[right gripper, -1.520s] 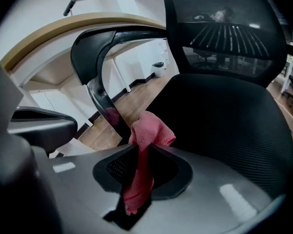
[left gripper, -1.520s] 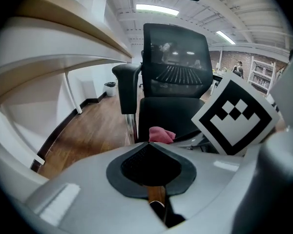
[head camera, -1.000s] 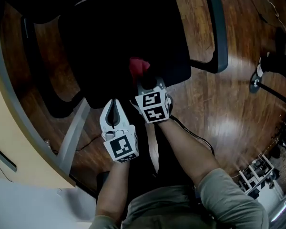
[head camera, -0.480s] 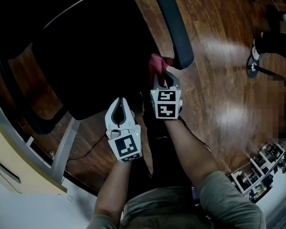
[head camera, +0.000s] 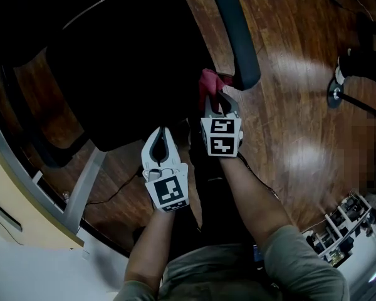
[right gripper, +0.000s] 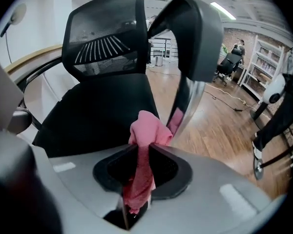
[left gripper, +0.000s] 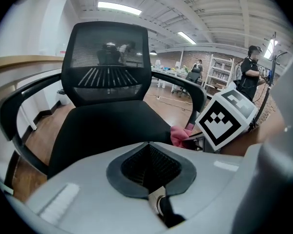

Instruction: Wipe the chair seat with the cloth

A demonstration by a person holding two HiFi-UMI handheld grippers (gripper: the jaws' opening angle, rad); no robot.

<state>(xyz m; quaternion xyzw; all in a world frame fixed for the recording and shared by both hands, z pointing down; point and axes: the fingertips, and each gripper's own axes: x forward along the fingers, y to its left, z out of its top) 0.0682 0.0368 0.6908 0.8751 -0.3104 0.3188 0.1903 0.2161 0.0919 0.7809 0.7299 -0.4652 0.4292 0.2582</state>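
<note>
In the head view, a black chair seat (head camera: 125,74) is seen from above over a brown wooden floor (head camera: 294,111). A pale desk (head camera: 9,212) is seen at the lower left edge. The right claw (head camera: 217,96) is held at the seat's right edge, just below the end of the dark armrest (head camera: 237,33). A pink cloth (head camera: 208,80) is bunched at its tip. The left claw (head camera: 161,130) is held just beside the right one, at the seat's near edge, with its tips brought together.

In the left gripper view, the left claw (left gripper: 149,144) is seen narrowed right down, jaw tips meeting, and nothing is gripped between them. The seat (left gripper: 112,123) and the mesh backrest (left gripper: 107,62) are seen ahead. The cloth (left gripper: 178,134) is seen at the seat's right edge, next to the right claw's marker cube (left gripper: 225,118).

In the right gripper view, the cloth (right gripper: 147,133) is pinched between the jaws of the right claw (right gripper: 143,147). One end is bunched above the tips and the rest is trailed back through the gap. The bunched end is placed over the seat's (right gripper: 95,113) right edge, close beside the armrest's (right gripper: 195,33) shiny support. Contact with the seat cannot be made out.
</note>
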